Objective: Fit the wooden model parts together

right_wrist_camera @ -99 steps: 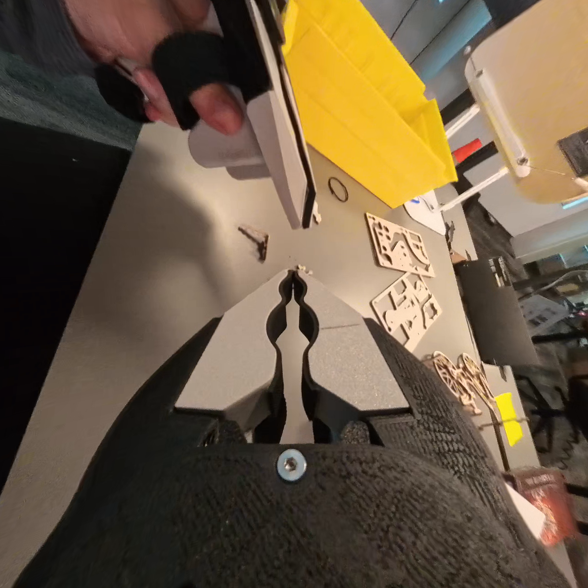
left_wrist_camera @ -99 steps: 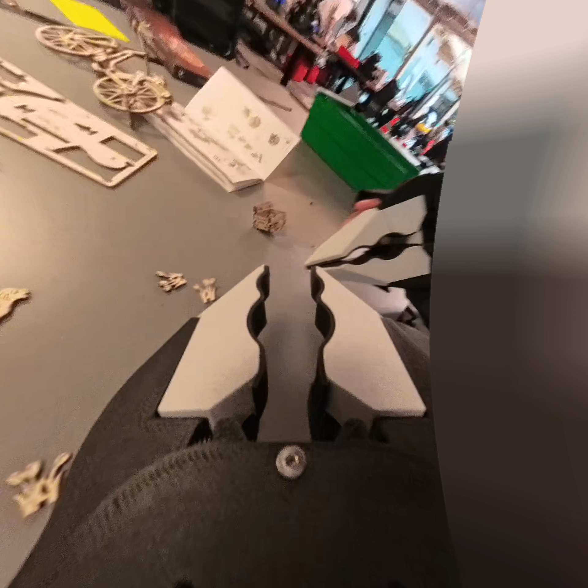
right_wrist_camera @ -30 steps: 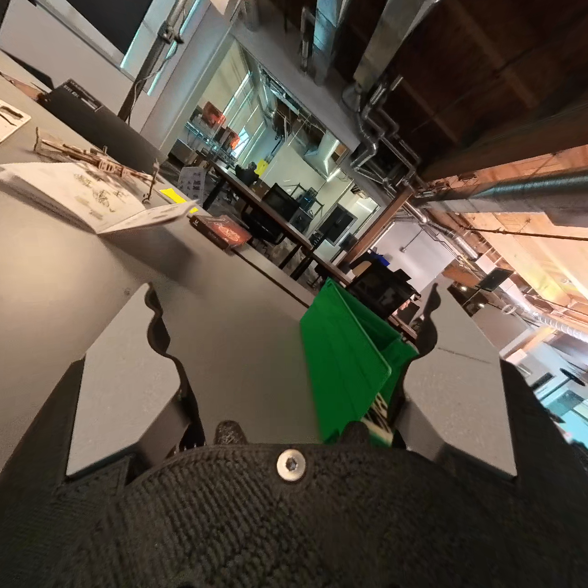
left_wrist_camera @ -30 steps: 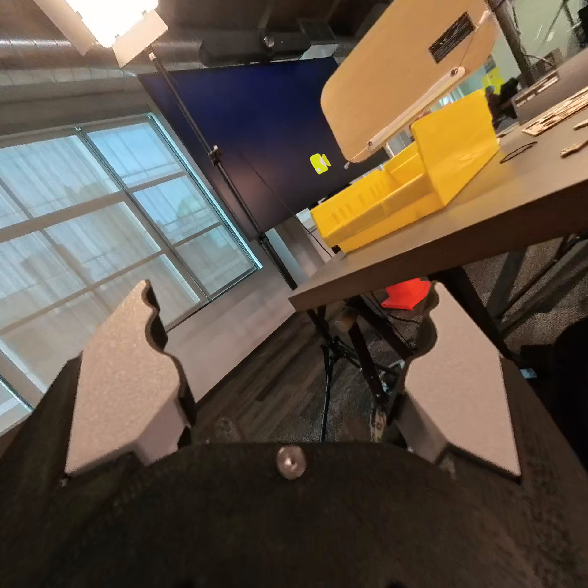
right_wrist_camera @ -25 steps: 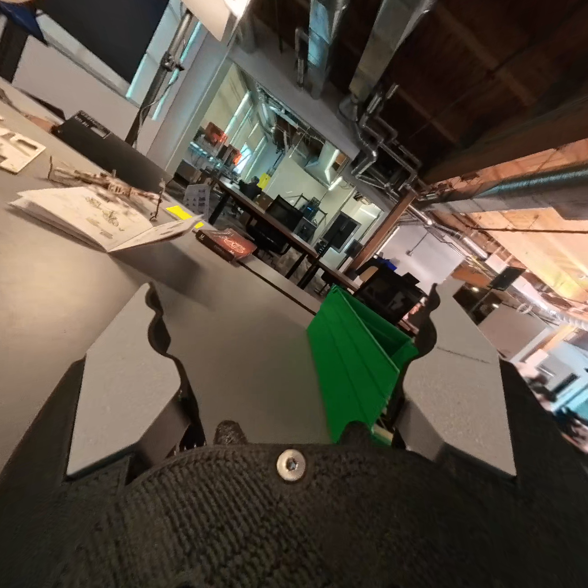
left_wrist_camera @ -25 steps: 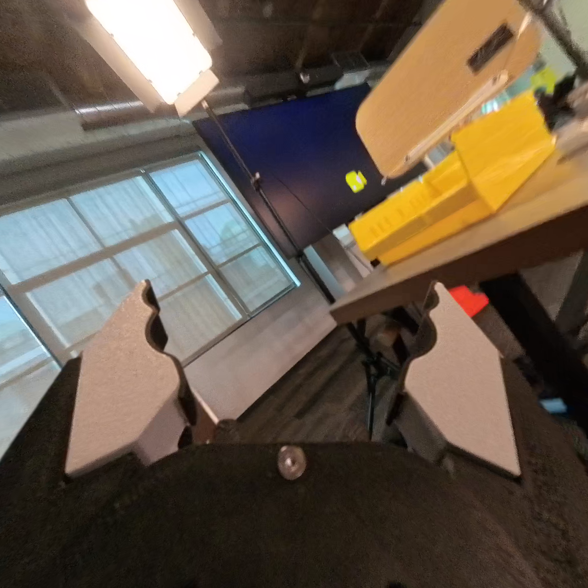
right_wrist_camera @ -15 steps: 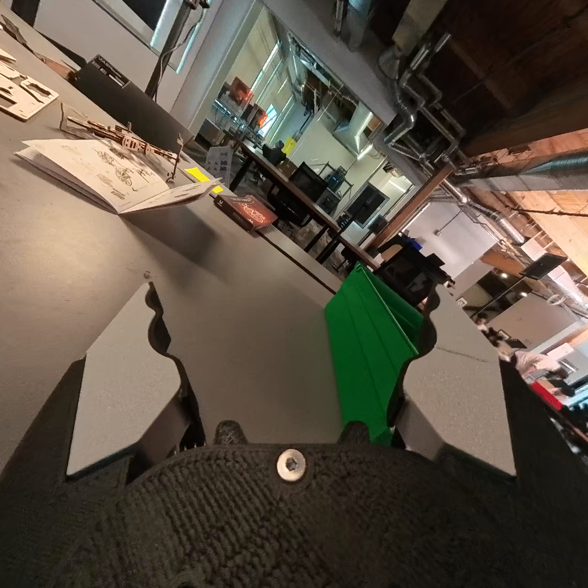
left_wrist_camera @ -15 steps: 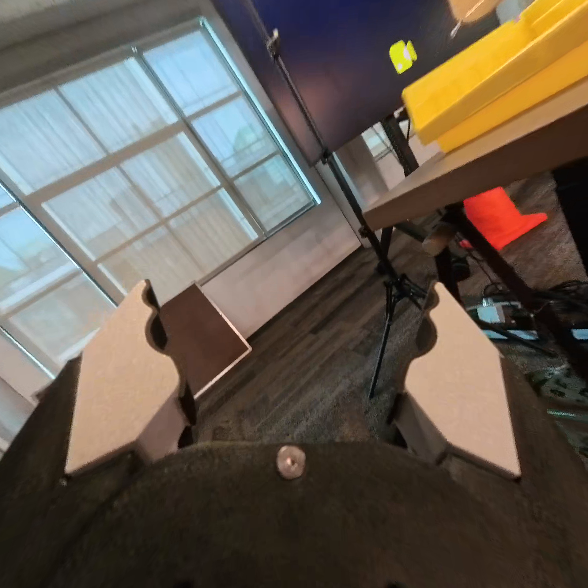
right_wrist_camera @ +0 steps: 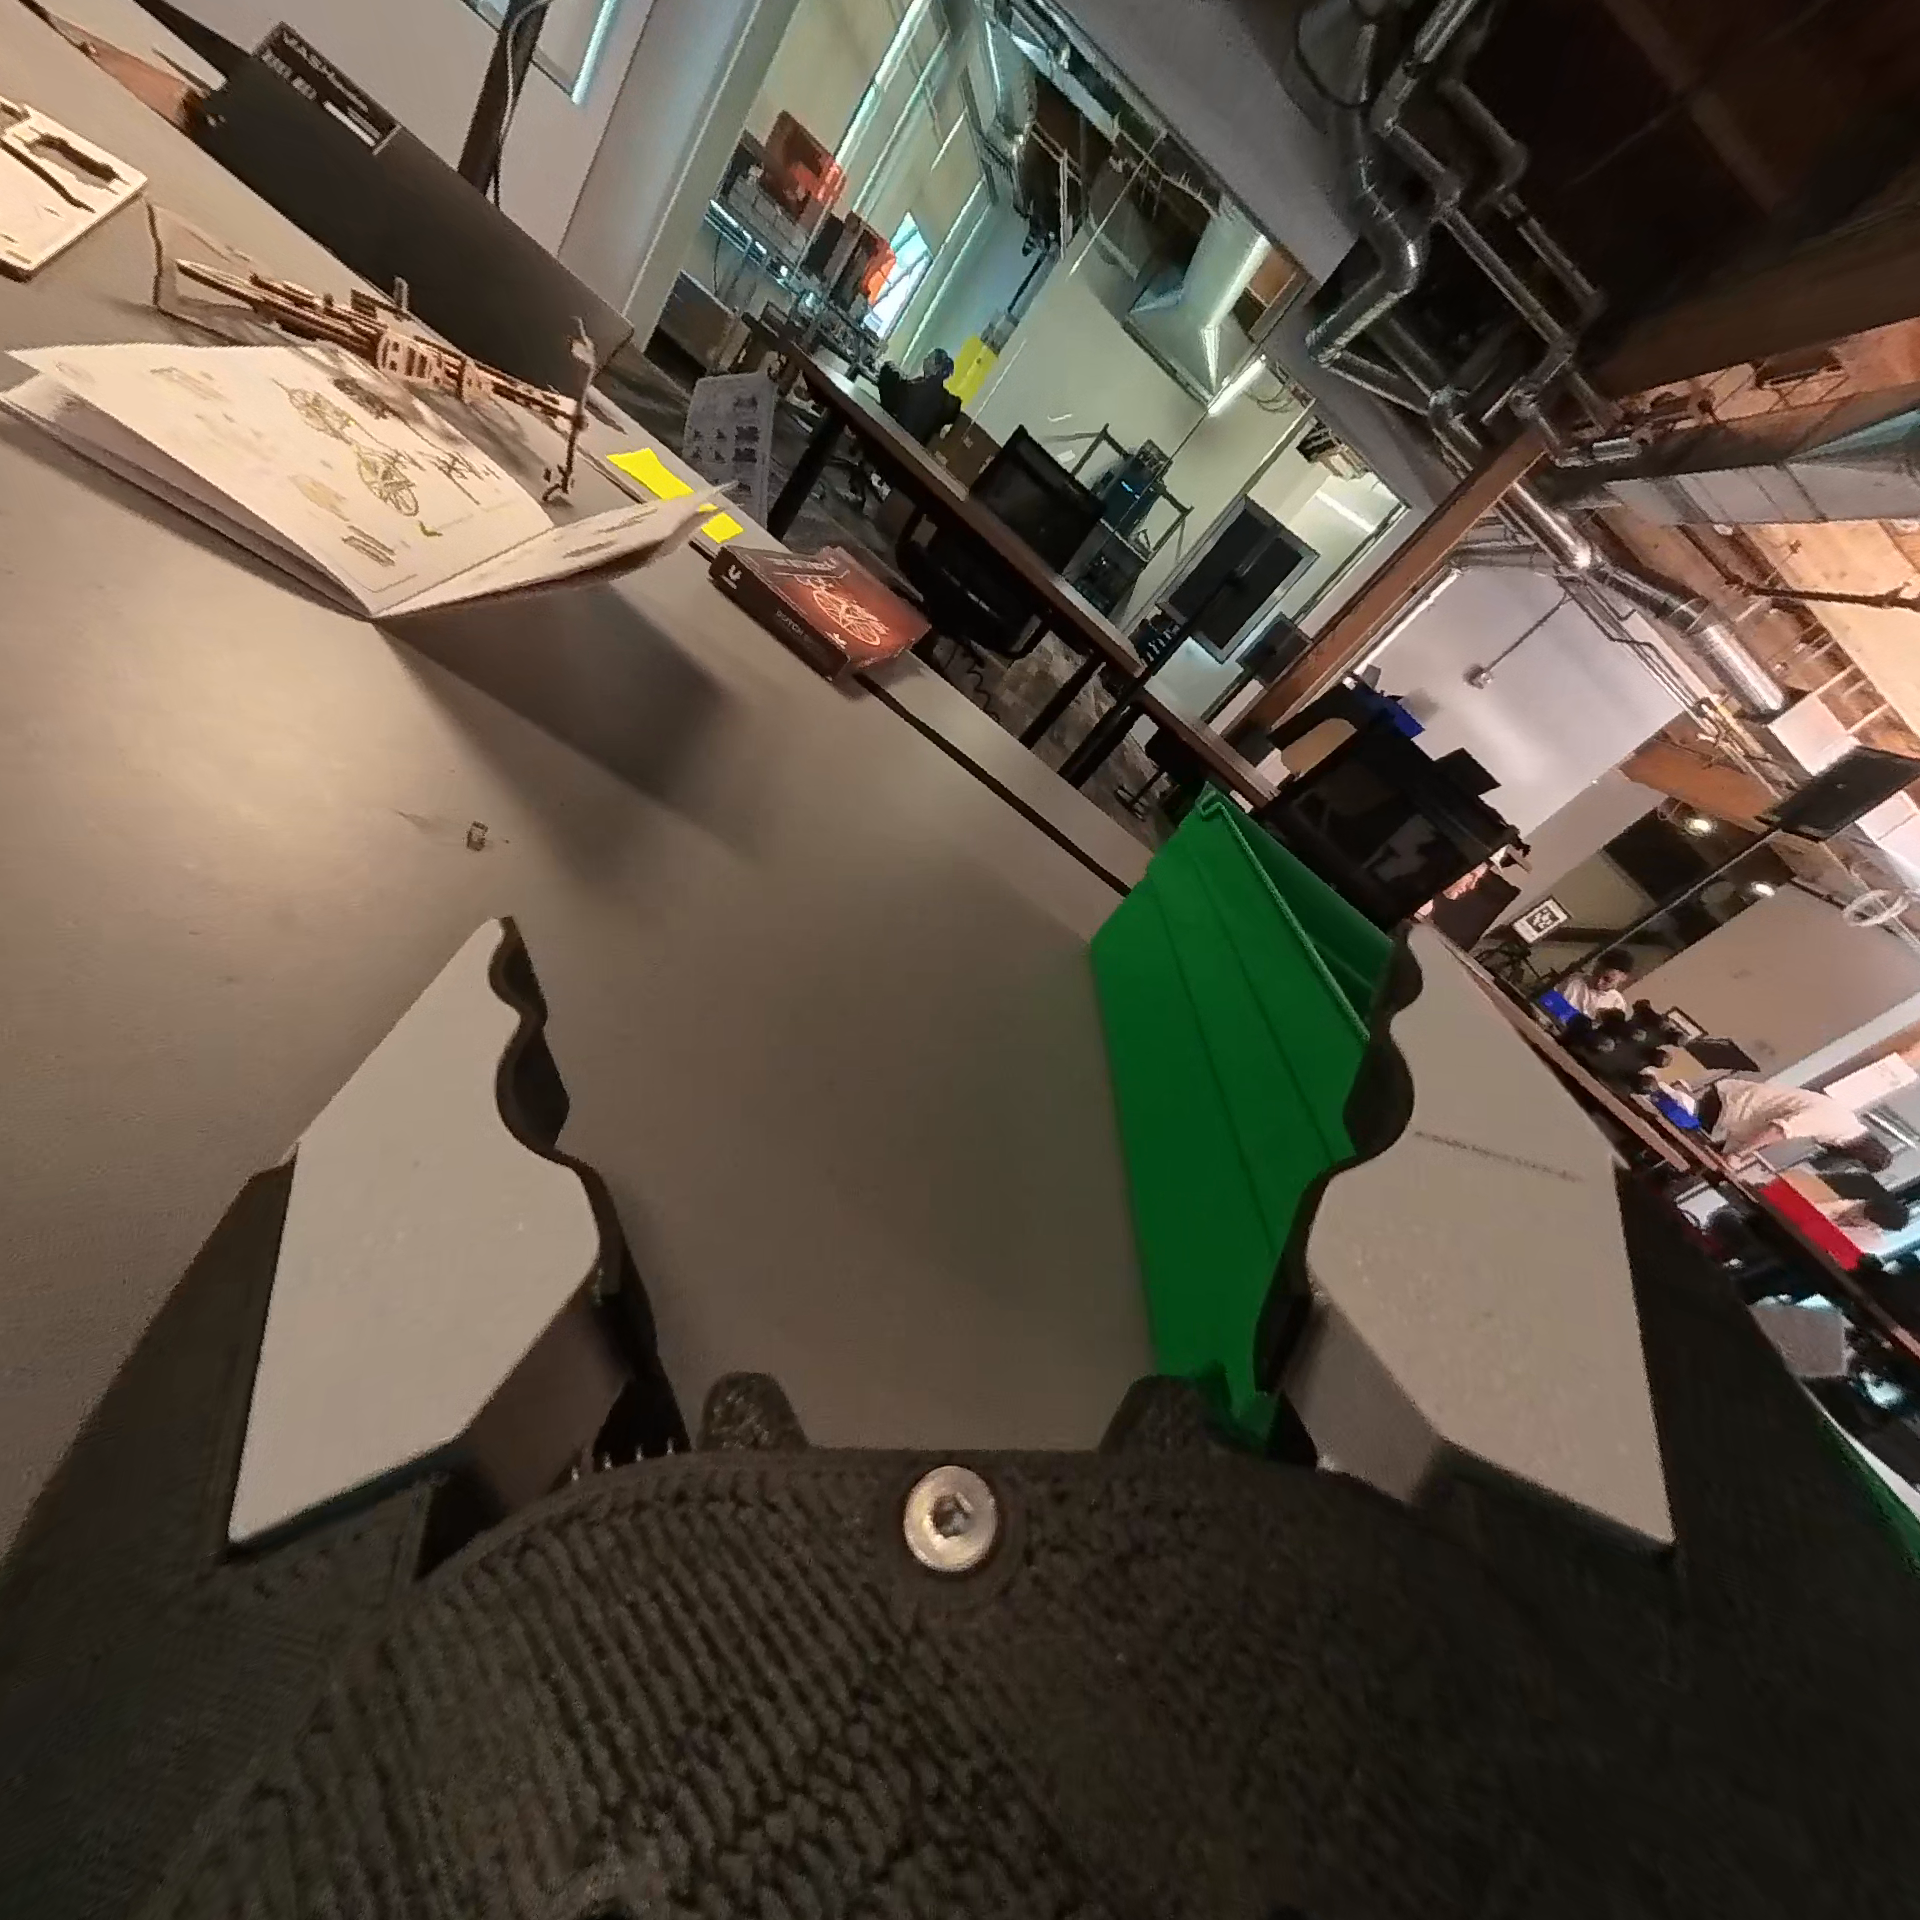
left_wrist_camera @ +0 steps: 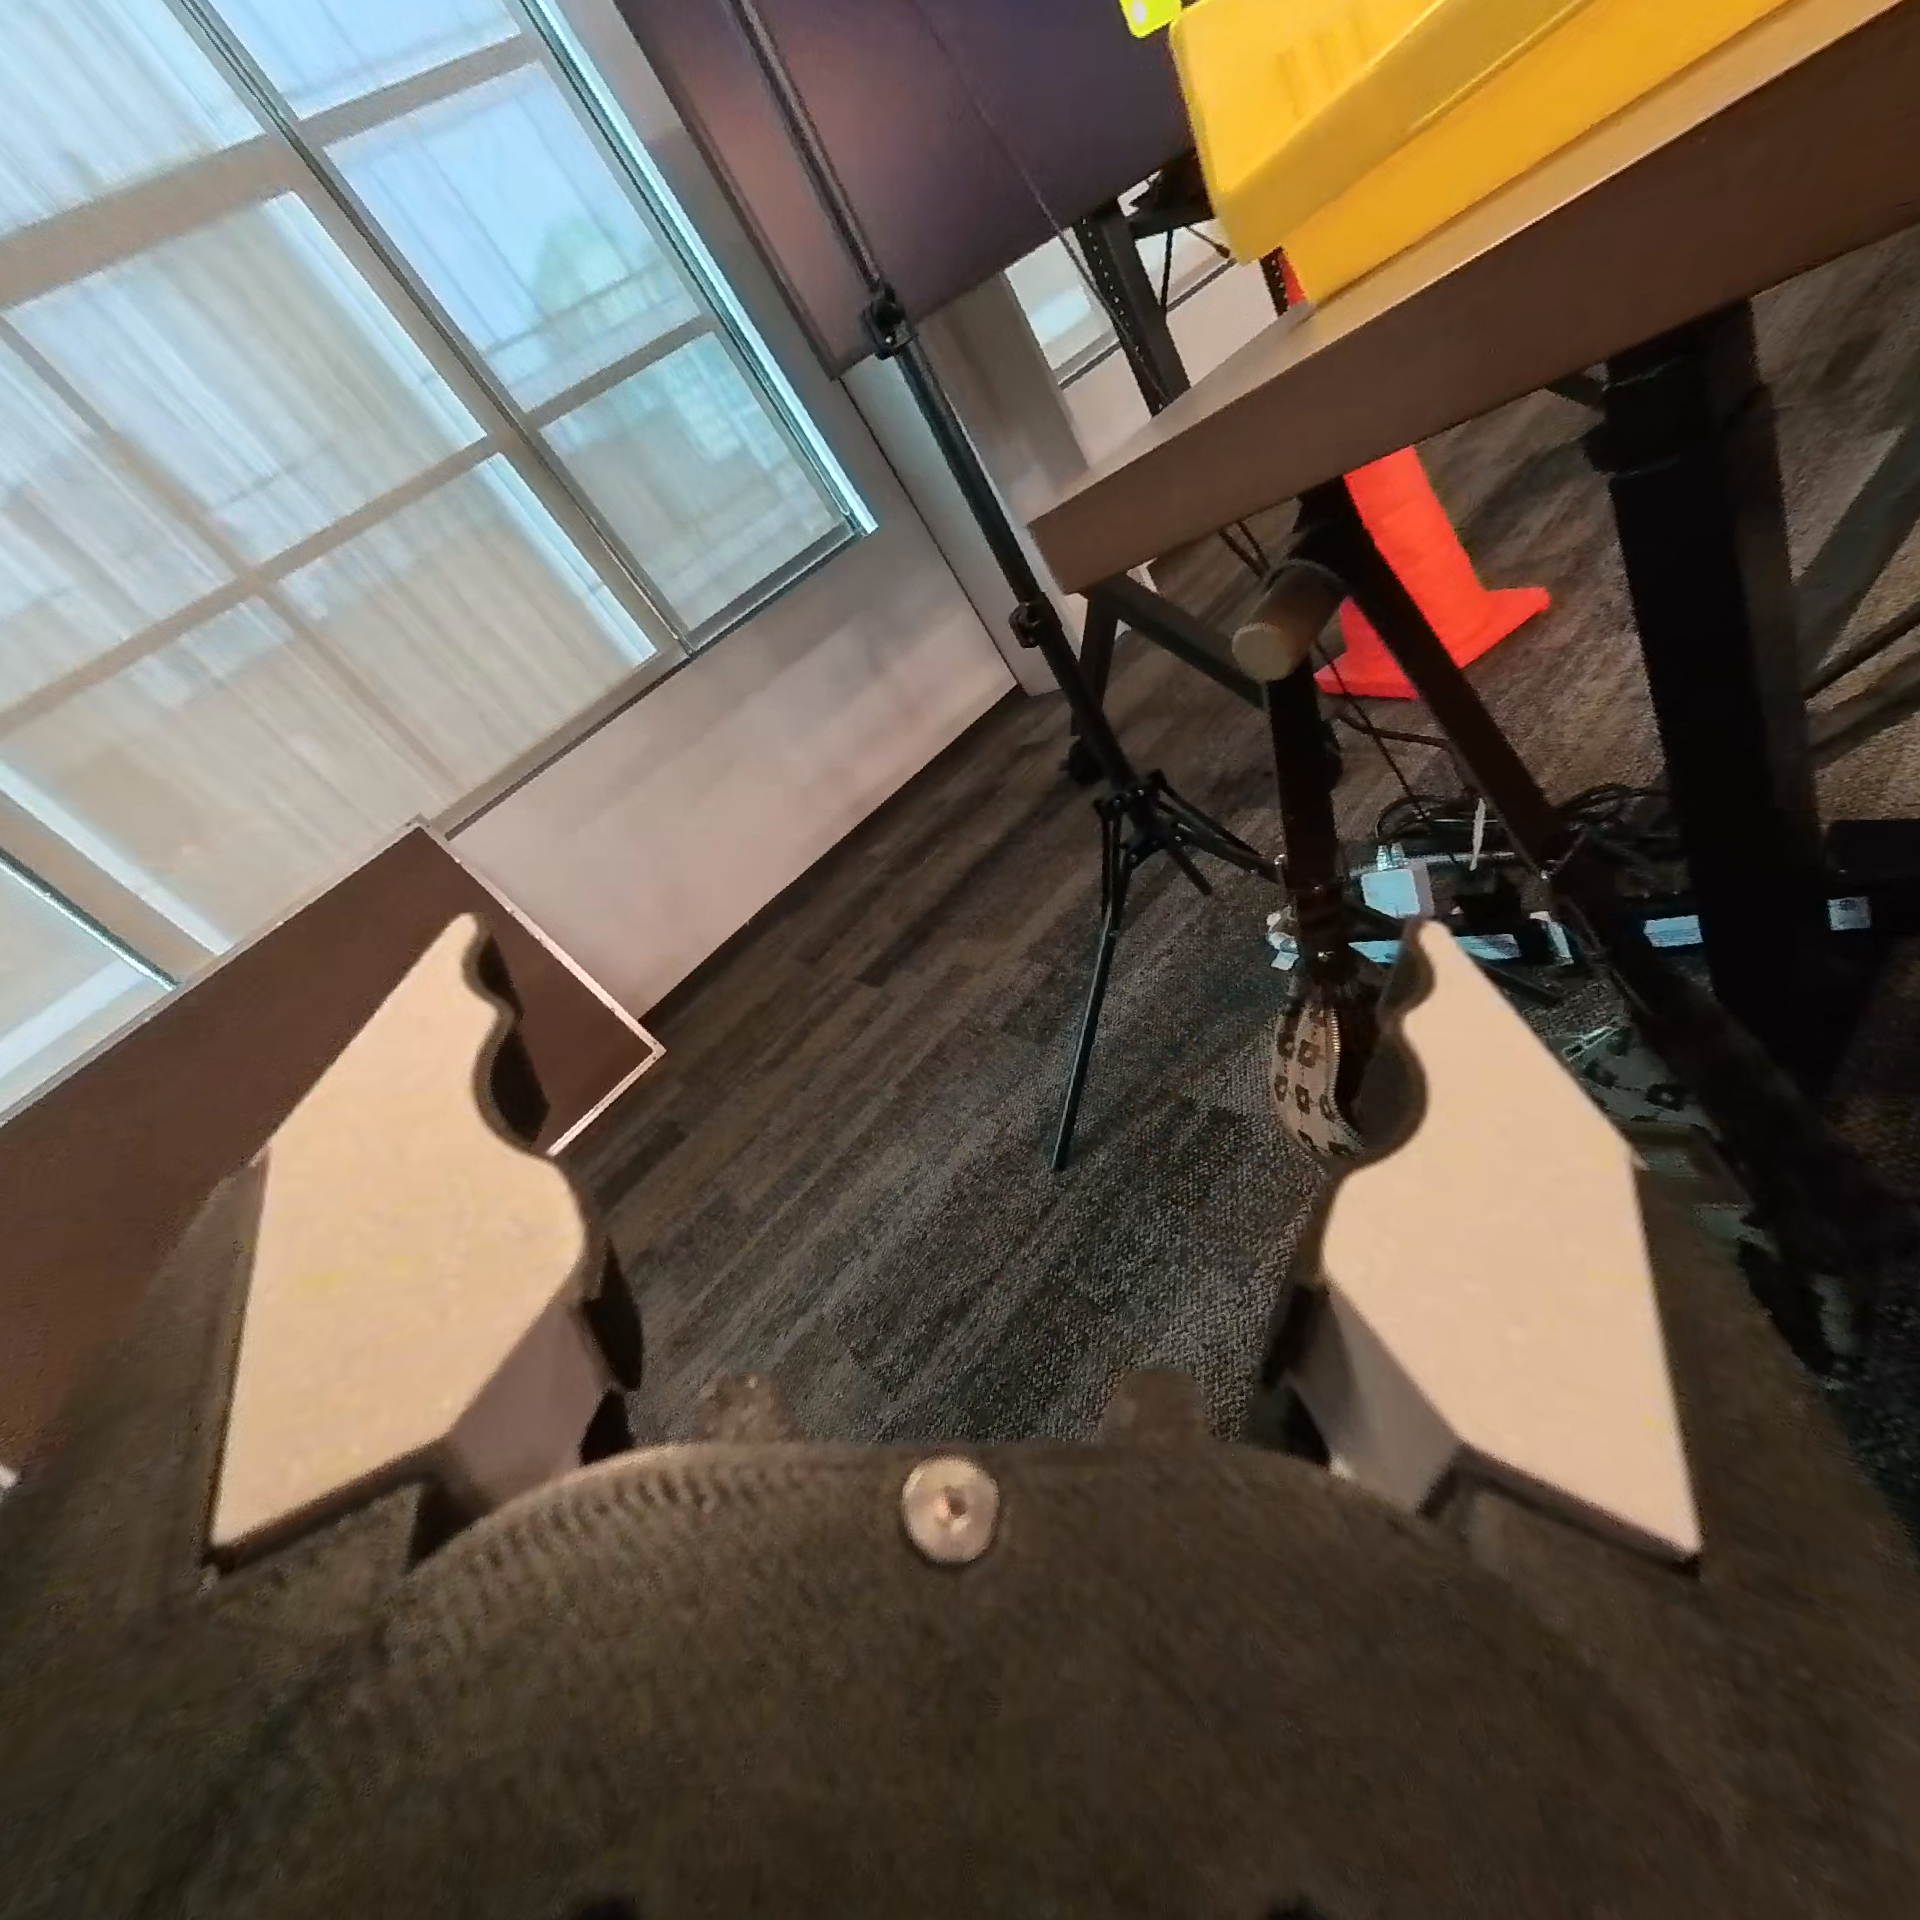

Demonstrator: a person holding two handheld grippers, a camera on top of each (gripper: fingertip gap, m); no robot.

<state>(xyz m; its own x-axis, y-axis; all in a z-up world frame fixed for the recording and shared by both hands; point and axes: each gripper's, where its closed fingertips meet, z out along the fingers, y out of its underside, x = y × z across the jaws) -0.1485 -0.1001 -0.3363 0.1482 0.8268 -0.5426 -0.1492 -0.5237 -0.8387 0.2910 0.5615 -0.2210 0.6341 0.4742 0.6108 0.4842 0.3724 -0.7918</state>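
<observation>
My left gripper (left_wrist_camera: 951, 935) is open and empty. It hangs below table height and faces the carpeted floor, with no wooden parts in its view. My right gripper (right_wrist_camera: 951, 935) is open and empty, low over the grey table (right_wrist_camera: 260, 727). A wooden bicycle model (right_wrist_camera: 395, 343) lies far off at the upper left behind an open instruction booklet (right_wrist_camera: 312, 468). A cut-out wooden sheet (right_wrist_camera: 52, 197) lies at the far left edge. A tiny wooden bit (right_wrist_camera: 476, 831) lies on the table ahead of my right gripper.
A green bin (right_wrist_camera: 1216, 1091) stands close by my right gripper's right finger. A dark box (right_wrist_camera: 821, 613) sits near the table's far edge. In the left wrist view a yellow bin (left_wrist_camera: 1455, 135) sits on the table corner, above table legs, a light stand (left_wrist_camera: 1101, 831) and an orange cone (left_wrist_camera: 1423, 582). It is some 9 centimeters from my right tips to the tiny wooden bit (right_wrist_camera: 476, 831).
Both grippers left the small parts and opened wide. My left gripper dropped off the table and tilted down to the floor. My right gripper tilted down toward the table.
</observation>
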